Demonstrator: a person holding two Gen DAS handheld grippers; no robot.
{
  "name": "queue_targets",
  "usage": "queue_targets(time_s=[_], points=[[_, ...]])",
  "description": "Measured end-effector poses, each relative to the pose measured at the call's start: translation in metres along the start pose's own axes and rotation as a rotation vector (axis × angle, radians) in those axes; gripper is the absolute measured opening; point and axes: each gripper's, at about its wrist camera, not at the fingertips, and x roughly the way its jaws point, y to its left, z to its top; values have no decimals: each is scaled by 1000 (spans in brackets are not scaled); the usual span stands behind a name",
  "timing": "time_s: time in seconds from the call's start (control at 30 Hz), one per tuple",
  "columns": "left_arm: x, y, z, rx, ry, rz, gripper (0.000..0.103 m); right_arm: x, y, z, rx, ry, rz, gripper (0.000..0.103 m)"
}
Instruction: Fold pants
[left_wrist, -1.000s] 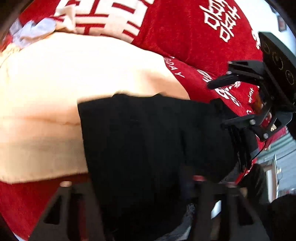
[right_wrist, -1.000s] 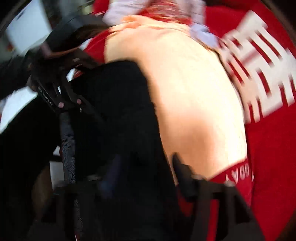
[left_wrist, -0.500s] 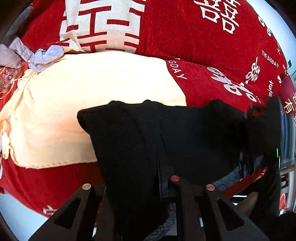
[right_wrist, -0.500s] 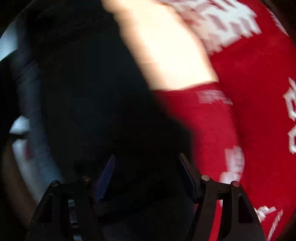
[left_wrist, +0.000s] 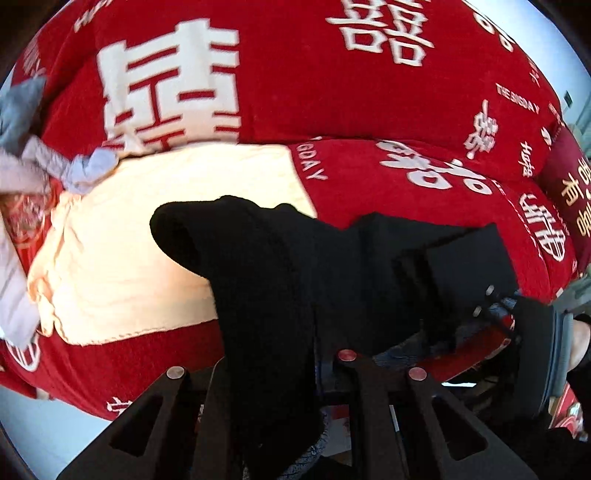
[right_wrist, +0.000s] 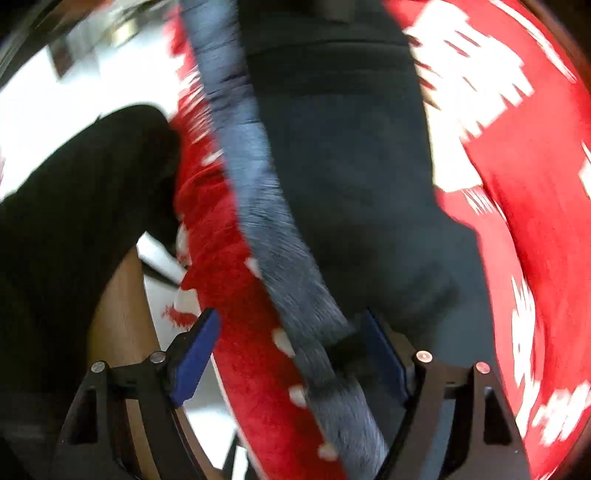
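On the red blanket (left_wrist: 369, 92) with big white letters, the black pants (left_wrist: 295, 266) lie bunched up, partly on a cream towel (left_wrist: 147, 229) and partly on the red cloth. The near end of the pants hangs over the front edge, so they are not flat yet.

The left gripper (left_wrist: 280, 373) has its fingers pressed together on a thick bunch of the black cloth. That pinch probably keeps this end from sliding off the edge while the other end gets moved.

The right gripper (right_wrist: 291, 350) has its fingers spread wide apart. In its own blurry view, the fuzzy grey lining (right_wrist: 258, 206) of the pants and a bit of dark cloth sit between the blue pads (right_wrist: 194, 358), but the pads do not squeeze them. It looks like this gripper is lined up around the edge so it can grab it next. From the left view, the right gripper sits low at the far end of the pants.

A crumpled grey cloth (left_wrist: 88, 166) lies off to the side, apart from the pants.

The folding looks barely started, because the pants are lumpy and need pulling straight first.
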Motion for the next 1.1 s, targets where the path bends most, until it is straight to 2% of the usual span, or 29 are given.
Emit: queue_targets(time_s=[0.07, 0.2, 0.4, 0.53, 0.73, 0.87, 0.9, 0.97, 1.1], points=[[-6, -22, 9, 29, 2, 3, 13, -11, -35, -20, 169, -17, -37, 83], [-18, -76, 27, 120, -11, -20, 13, -27, -78, -74, 376, -34, -56, 83], [-13, -176, 56, 276, 18, -40, 13, -56, -105, -138, 523, -89, -108, 83], [2, -239, 72, 343, 54, -65, 13, -62, -123, -157, 600, -129, -134, 83], [58, -325, 69, 438, 140, -110, 13, -70, -143, -203, 721, -152, -164, 83], [122, -357, 57, 469, 228, -48, 14, -66, -146, -228, 780, -107, -176, 83], [140, -360, 53, 458, 254, -35, 15, -65, -146, -233, 788, -94, -180, 83], [155, -363, 49, 440, 268, -53, 21, -65, -144, -240, 800, -84, -193, 83], [128, -360, 55, 407, 264, -163, 45, -81, -139, -254, 843, -112, -203, 83]])
